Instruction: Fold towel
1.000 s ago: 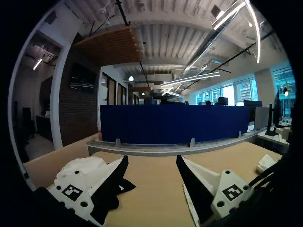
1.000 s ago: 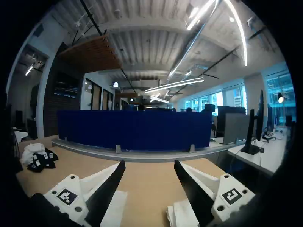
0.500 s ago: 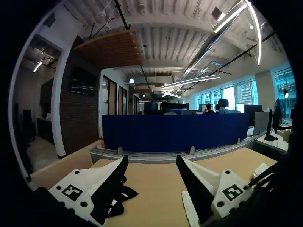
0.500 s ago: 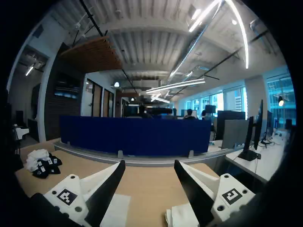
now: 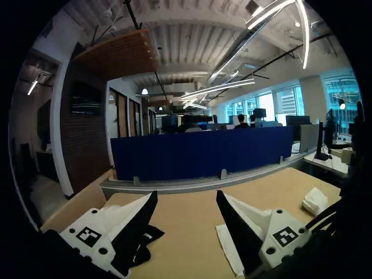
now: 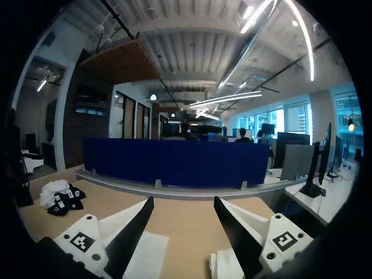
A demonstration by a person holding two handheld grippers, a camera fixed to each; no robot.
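Left gripper [image 5: 185,207] hovering spread, towel [image 5: 227,242] lying flat beside its right finger, right gripper [image 6: 182,209] gaping, towel beside its left finger.

A white towel [image 6: 149,251] is shown spread flat on the surface [image 6: 190,232], partly under the left finger of the right gripper [image 6: 183,199]; a folded white towel [image 6: 222,266] is seen at its right finger.

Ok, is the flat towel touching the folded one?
Apart. In the right gripper view, bare table shows between the flat towel and the folded towel.
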